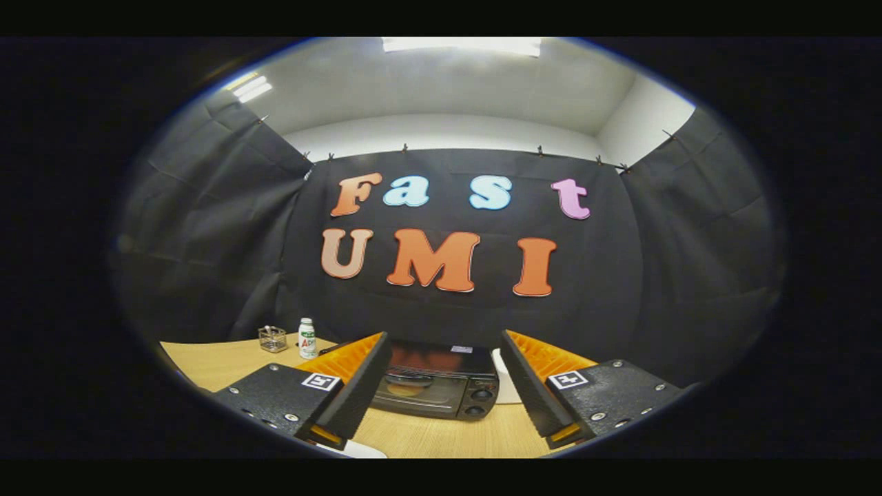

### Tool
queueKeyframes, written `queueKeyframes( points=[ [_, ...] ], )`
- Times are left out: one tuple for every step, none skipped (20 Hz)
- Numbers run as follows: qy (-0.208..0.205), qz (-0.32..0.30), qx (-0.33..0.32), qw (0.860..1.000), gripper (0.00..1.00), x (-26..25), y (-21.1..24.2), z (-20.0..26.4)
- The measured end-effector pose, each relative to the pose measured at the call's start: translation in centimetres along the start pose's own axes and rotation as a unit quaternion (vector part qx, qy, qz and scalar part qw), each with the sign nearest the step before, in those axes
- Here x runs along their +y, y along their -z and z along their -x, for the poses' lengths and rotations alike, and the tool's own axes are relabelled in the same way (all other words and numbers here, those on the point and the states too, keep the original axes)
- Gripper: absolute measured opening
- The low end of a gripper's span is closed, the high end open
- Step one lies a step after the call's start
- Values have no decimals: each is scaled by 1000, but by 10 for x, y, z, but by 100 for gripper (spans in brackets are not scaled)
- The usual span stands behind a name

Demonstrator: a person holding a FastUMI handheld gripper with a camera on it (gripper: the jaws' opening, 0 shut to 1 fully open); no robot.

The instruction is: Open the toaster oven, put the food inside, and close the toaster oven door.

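1. A small wire basket [272, 338] is seen on the wooden table [441, 434], well to the left of the fingers and near the booth's cloth wall.
2. A small white bottle [307, 338] with a green band is set upright just beside the basket, to its right.
3. The gripper [445, 386] is held above the table with its fingers spread wide apart; nothing is clamped between them.
4. The toaster oven [435, 386] is found beyond the fingers, framed in the gap between them, with its door shut and two knobs on its right side.
5. A white object [506, 382], partly hidden, is seen just right of the oven.
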State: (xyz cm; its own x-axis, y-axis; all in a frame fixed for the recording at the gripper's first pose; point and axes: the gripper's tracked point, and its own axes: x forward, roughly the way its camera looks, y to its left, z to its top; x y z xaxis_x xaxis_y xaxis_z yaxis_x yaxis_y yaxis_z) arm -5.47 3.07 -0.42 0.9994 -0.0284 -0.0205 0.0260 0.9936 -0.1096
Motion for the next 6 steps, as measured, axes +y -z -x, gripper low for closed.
queueKeyframes(
  points=[
    [-2,0,1,1000,94,0,0,0],
    [-2,0,1,1000,94,0,1,-1],
    [-3,1,2,1000,94,1,1,-2],
    [-4,1,2,1000,94,1,1,-2],
    [-5,1,3,1000,94,2,2,-3],
    [-7,0,4,1000,94,2,3,-3]
  ],
)
